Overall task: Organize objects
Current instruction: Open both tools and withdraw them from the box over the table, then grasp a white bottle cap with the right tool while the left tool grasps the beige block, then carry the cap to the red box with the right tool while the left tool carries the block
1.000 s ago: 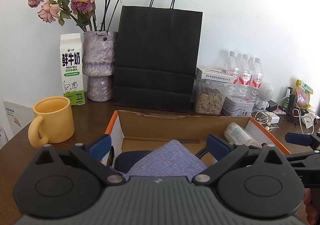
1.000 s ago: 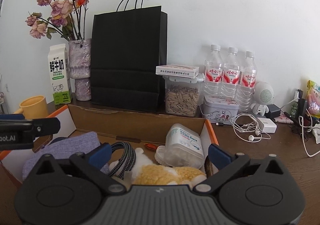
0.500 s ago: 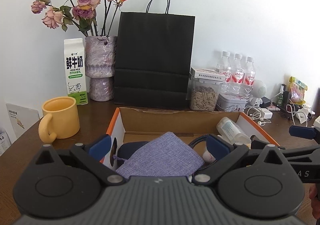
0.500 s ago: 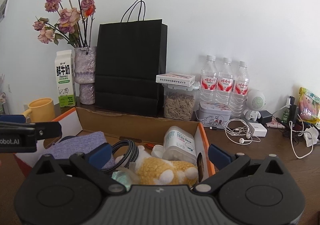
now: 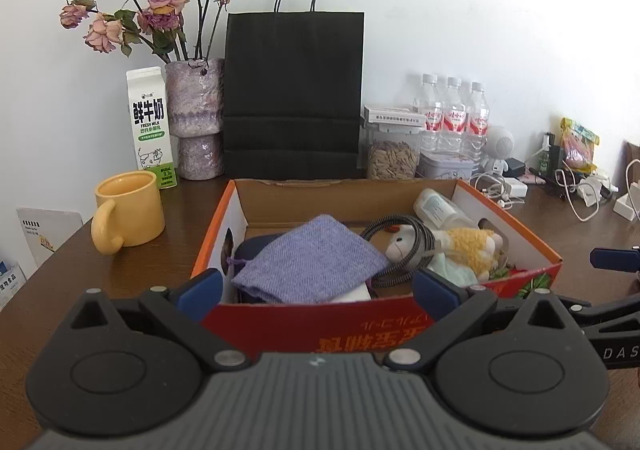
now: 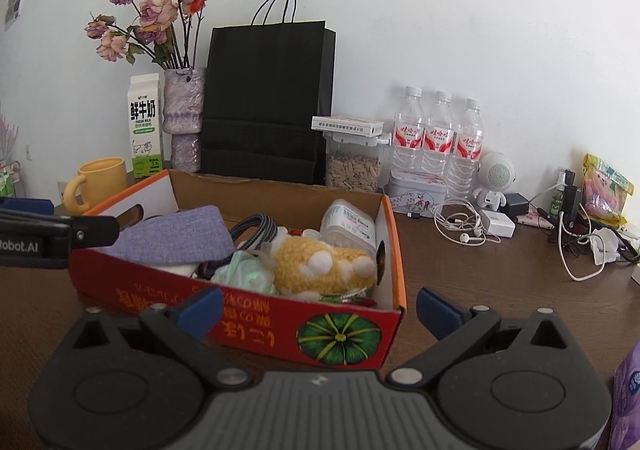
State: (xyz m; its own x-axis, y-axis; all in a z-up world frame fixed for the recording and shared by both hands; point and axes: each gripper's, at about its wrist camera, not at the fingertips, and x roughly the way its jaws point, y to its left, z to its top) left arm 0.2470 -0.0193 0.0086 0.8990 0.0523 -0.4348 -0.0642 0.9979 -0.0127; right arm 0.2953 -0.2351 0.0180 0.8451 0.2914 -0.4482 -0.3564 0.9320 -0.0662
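Brown wood makes up the table (image 5: 180, 226), and on it near its middle sits an open cardboard box (image 5: 380, 326) with a red near wall. A black paper bag (image 5: 294, 89) stands just beyond the box, against the white wall. Inside the box, a purple cloth pouch (image 5: 308, 262) lies at the left, a yellow plush toy (image 6: 320, 266) at the near right, and a white plastic jar (image 6: 350, 223) behind the toy. The left gripper (image 5: 316, 290) and the right gripper (image 6: 318, 308) hang in front of the box's near wall, both spread wide and holding nothing.
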